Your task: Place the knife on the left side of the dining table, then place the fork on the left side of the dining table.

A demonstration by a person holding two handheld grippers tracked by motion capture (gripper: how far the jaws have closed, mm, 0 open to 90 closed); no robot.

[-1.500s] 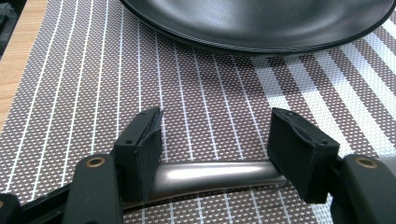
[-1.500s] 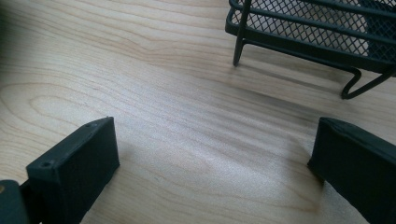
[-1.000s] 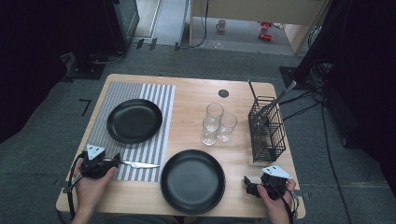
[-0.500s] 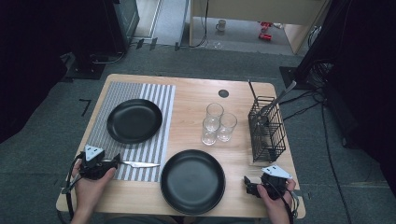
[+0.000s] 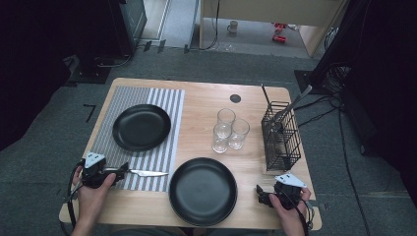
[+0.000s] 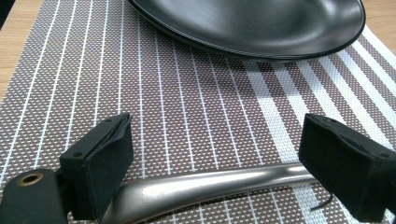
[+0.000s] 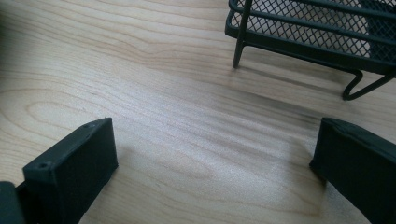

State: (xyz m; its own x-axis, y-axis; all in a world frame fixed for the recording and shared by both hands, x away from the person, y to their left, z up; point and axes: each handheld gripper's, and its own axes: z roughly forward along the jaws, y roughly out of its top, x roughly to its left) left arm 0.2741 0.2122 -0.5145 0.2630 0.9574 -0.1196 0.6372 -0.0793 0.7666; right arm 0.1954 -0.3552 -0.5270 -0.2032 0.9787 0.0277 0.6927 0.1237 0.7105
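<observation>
Left gripper point(image 5: 123, 171) sits at the near left corner of the table point(image 5: 206, 105), over the near edge of the striped placemat point(image 5: 162, 147). Its jaws have just been opening and now stand spread; the knife point(image 5: 145, 173) handle lies between them on the mat, pads clear of the metal on both sides in the left gripper view. The knife lies flat along the mat's near edge, blade pointing toward the near black plate point(image 5: 202, 191). A second black plate point(image 5: 141, 127) rests on the mat farther back.

Right gripper point(image 5: 259, 193) rests at the near right corner, jaws wide apart over bare wood, nothing between them, just in front of the wire cutlery basket point(image 5: 280, 142).

Risks, as judged from here: pulling the left gripper away at an angle could let a pad catch the handle and swing the knife askew or off the mat's edge. Lifting too low might drag it along. The three glasses point(image 5: 228, 130) stand well apart from both hands, so little danger there.
</observation>
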